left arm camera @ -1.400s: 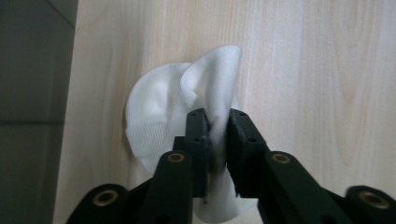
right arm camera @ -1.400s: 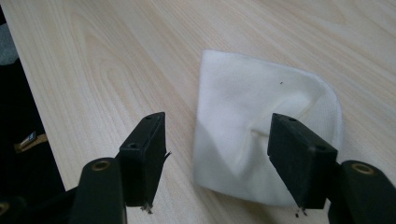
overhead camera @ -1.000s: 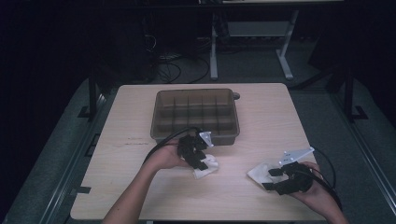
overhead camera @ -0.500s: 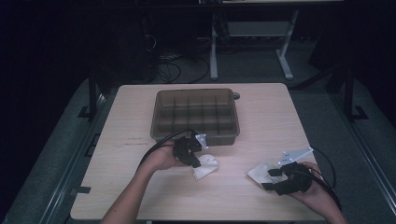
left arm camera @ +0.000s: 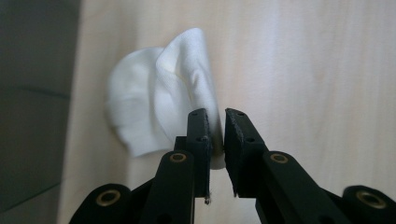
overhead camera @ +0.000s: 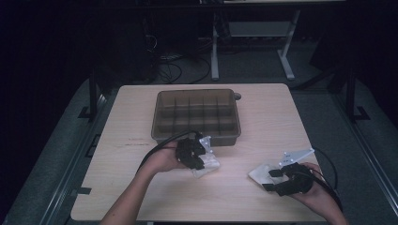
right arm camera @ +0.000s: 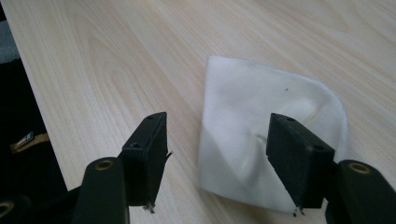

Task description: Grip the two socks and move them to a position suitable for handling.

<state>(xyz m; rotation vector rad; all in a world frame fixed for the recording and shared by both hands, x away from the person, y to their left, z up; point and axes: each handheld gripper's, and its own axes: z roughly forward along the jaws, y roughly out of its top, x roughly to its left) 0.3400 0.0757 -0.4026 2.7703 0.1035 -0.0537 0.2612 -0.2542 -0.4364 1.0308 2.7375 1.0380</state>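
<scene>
A crumpled white cloth (left arm camera: pixel 154 102) lies on the wooden table (overhead camera: pixel 263 117), just in front of the brown tray. My left gripper (left arm camera: pixel 218 128) has a raised fold of this cloth (overhead camera: pixel 207 165) pinched between its jaws. The jaws have just been opening a little, with the fold still between them. In the high view the left gripper (overhead camera: pixel 193 155) lies low over the cloth. A second white cloth (right arm camera: pixel 261 107) lies flat at the right. My right gripper (right arm camera: pixel 217 123) stands open over its near edge, one jaw above the cloth and the other above bare wood. The high view shows that right gripper (overhead camera: pixel 272 179) beside the second cloth (overhead camera: pixel 258 172).
A brown tray (overhead camera: pixel 195 91) divided into several compartments stands at the middle back of the table. Cables trail from both grippers. The floor beyond the table holds desk legs and wires. In the left gripper view the table's edge runs close by on the left.
The left hand has shifted slightly and the cloth beside it has bunched up into a fold. The right hand and its cloth have kept still.
</scene>
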